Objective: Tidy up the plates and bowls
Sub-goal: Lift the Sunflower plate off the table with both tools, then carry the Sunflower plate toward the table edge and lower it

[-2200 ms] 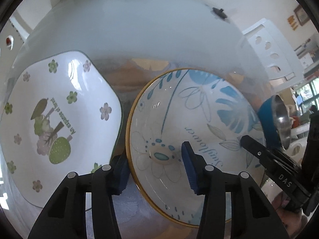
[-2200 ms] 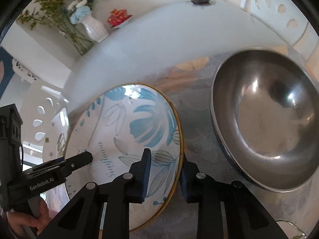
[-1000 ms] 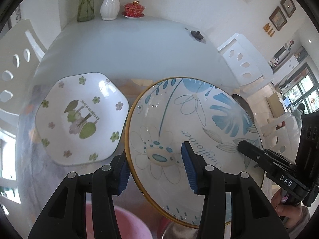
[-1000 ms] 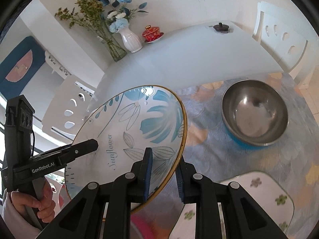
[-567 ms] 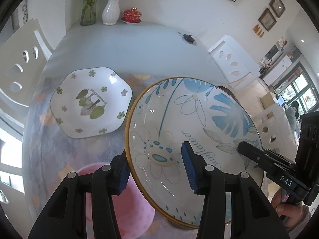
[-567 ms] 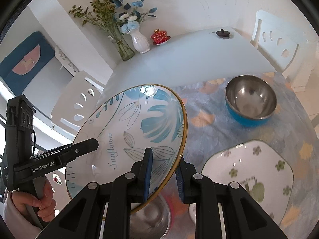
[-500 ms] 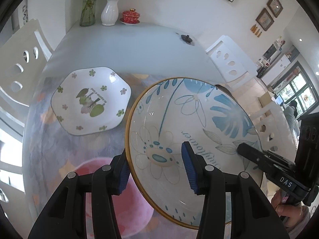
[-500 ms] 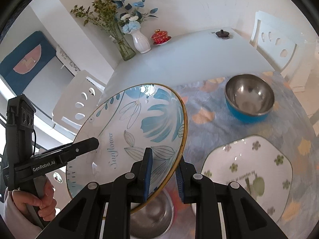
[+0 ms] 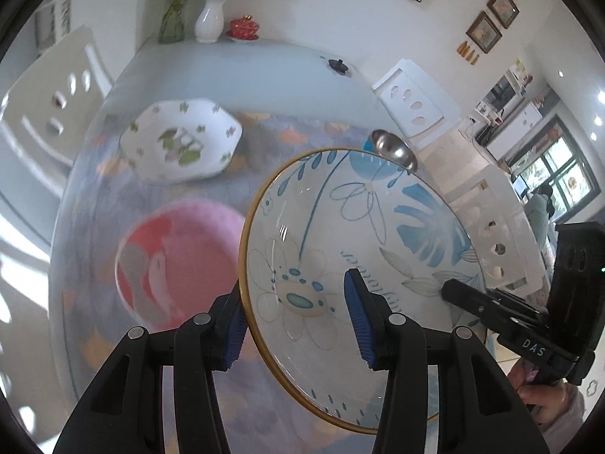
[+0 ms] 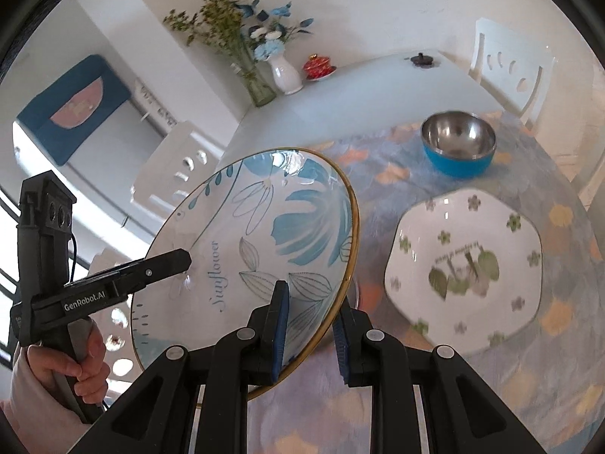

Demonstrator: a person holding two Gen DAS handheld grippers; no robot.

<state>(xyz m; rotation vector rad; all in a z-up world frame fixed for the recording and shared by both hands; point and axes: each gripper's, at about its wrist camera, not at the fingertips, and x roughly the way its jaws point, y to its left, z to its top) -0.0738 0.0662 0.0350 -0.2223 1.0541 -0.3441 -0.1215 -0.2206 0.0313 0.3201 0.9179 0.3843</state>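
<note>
A round blue-flowered plate (image 9: 363, 242) with a gold rim is held in the air above the table by both grippers, one on each side of its rim. My left gripper (image 9: 298, 321) is shut on its left rim. My right gripper (image 10: 310, 331) is shut on its right rim; the plate (image 10: 257, 253) is tilted there. A white hexagonal plate with green flowers (image 9: 181, 143) (image 10: 465, 268) lies on the table. A pink bowl (image 9: 181, 261) sits below the held plate. A steel bowl with a blue outside (image 10: 457, 143) (image 9: 393, 147) stands further back.
A flowered cloth (image 10: 408, 178) covers the near part of the pale table (image 9: 234, 68). A vase of flowers (image 10: 283, 68), a red lidded cup (image 10: 317, 66) and a small black lid (image 10: 421, 59) stand at the far end. White chairs (image 9: 412, 102) stand around.
Both grippers have lifted the blue-flowered plate off the table and higher. The table has dropped away, and the pink bowl, the hexagonal plate and the steel bowl have come into view below.
</note>
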